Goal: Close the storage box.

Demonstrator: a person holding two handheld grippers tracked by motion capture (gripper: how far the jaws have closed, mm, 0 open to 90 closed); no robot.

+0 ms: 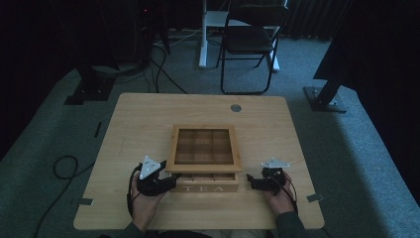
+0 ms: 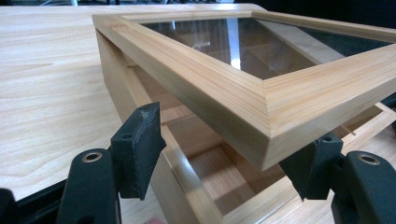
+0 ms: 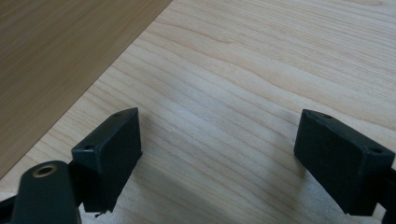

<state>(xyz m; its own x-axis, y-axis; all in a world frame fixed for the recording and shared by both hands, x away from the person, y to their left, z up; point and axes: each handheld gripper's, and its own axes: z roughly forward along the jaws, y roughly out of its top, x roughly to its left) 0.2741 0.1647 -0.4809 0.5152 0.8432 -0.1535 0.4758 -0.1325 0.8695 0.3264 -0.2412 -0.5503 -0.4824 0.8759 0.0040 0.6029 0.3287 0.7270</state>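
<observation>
One square light-wood tea box [image 1: 204, 166] sitting mid-table, "TEA" front facing the person | glass-paned lid [image 2: 261, 70] tilting up | left gripper [image 2: 224, 154] gaping around lid's corner, not clamping | right gripper [image 3: 219, 158] gaping, empty, over wooden table [image 3: 261, 70]

1 wooden tea box [image 1: 204, 187] with 1 glass lid [image 1: 203, 147]. 2 grippers: left gripper [image 1: 168, 183], right gripper [image 1: 250, 181]. 1 table [image 1: 138, 119]. 1 folding chair [image 1: 250, 39]. 2 hands.
</observation>
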